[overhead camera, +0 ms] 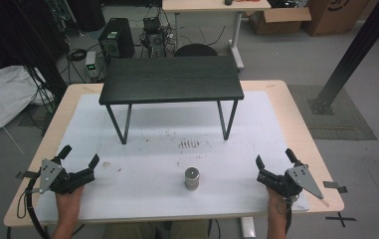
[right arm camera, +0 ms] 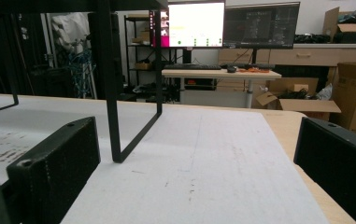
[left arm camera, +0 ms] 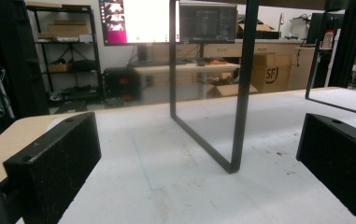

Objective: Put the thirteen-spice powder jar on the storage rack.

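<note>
A small metal cylinder [overhead camera: 192,178] stands upright on the white mat [overhead camera: 142,164], near the front middle of the table. My left gripper [overhead camera: 79,156] rests at the front left, open, jaws apart with nothing between them. At the front right my right gripper [overhead camera: 275,159] is also open and empty. The cylinder lies between the two grippers, well apart from both. In the left gripper view my left gripper [left arm camera: 199,163] faces the black stand's left leg frame [left arm camera: 203,144]. In the right gripper view my right gripper [right arm camera: 194,172] faces the stand's right leg frame [right arm camera: 136,135].
A low black stand [overhead camera: 171,79] with thin metal legs sits at the back middle of the mat. Dark smudges [overhead camera: 189,144] mark the mat ahead of the cylinder. Beyond the table are computer gear, cardboard boxes [overhead camera: 279,20] and a desk with monitors [left arm camera: 166,21].
</note>
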A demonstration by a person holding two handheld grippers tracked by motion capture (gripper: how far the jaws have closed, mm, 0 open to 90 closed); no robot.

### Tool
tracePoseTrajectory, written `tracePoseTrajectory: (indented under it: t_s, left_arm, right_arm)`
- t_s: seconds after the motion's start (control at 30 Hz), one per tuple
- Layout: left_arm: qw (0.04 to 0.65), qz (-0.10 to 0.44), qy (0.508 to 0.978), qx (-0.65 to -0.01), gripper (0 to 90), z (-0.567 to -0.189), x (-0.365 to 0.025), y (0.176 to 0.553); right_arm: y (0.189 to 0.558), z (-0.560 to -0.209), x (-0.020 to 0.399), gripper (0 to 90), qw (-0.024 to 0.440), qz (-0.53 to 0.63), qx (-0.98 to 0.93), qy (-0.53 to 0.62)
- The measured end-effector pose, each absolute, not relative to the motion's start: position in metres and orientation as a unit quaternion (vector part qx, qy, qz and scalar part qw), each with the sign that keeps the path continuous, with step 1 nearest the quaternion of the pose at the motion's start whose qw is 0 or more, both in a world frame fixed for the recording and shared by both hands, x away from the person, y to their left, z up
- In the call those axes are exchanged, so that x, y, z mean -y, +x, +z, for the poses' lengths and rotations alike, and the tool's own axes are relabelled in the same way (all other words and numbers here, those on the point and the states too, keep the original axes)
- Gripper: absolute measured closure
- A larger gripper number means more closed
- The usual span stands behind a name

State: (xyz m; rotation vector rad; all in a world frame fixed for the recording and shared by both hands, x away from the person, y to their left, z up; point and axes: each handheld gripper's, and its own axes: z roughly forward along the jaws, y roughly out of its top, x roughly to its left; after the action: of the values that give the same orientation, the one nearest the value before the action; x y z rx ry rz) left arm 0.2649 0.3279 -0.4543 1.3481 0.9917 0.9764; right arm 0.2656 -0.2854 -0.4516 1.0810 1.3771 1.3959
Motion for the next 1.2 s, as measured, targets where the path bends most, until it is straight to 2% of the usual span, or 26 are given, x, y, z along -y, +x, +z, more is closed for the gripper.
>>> tracePoseTrajectory:
  t_s: [0.27, 0.7, 1.2]
  left_arm:
    - [0.567, 0.416, 0.573, -0.422, 0.3, -0.454, -0.328, 0.265]
    - [0.567, 0.415, 0.573, -0.422, 0.2, -0.454, -0.328, 0.265]
    - [0.567, 0.415, 0.573, -0.422, 0.3, -0.454, -0.328, 0.265]
  right_arm:
    - [0.264, -0.436, 0.279, 0.7, 0.424, 0.572, -0.569, 0.411]
    - [0.255, -0.394, 0.257, 1.1, 0.378, 0.604, -0.606, 0.354]
    - [0.252, -0.378, 0.228, 1.1, 0.327, 0.626, -0.636, 0.31]
